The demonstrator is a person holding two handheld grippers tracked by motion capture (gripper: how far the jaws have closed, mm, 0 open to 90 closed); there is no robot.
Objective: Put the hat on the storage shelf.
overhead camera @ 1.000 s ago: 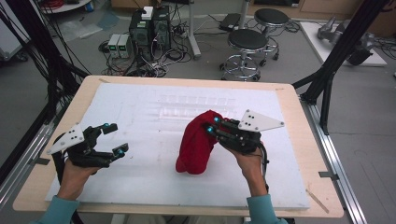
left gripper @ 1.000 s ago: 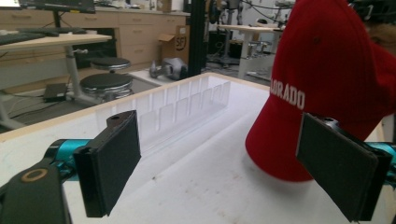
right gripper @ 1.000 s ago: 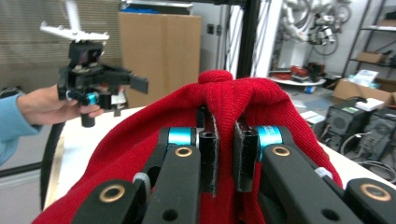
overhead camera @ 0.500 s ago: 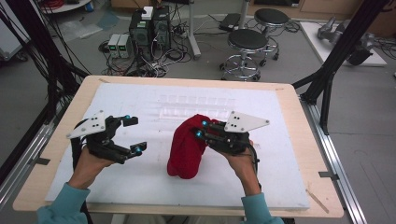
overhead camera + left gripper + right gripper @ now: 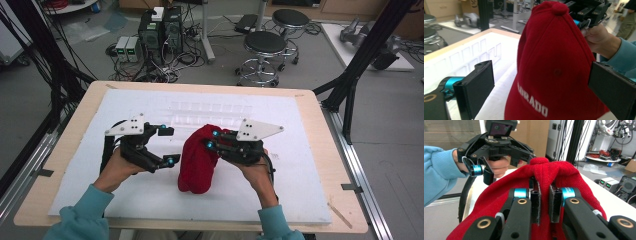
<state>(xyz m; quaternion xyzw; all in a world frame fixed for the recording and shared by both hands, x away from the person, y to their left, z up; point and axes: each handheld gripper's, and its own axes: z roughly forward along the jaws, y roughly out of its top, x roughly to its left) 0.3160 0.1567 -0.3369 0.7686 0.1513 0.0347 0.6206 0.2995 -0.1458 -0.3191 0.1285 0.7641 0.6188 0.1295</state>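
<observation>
Since the earlier frame the left gripper (image 5: 167, 145) has moved in toward the red cap (image 5: 197, 160), its jaws having just opened wide. The cap hangs over the white mat (image 5: 90, 145), just right of those empty jaws. The right gripper (image 5: 211, 139) is clamped on the cap's crown fabric.

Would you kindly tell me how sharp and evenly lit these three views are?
High view: soft, even light, slightly grainy. Left gripper view: the red cap is sharp, its own fingers near the lens are blurred. Right gripper view: the right gripper is crisp, the background hazy.
</observation>
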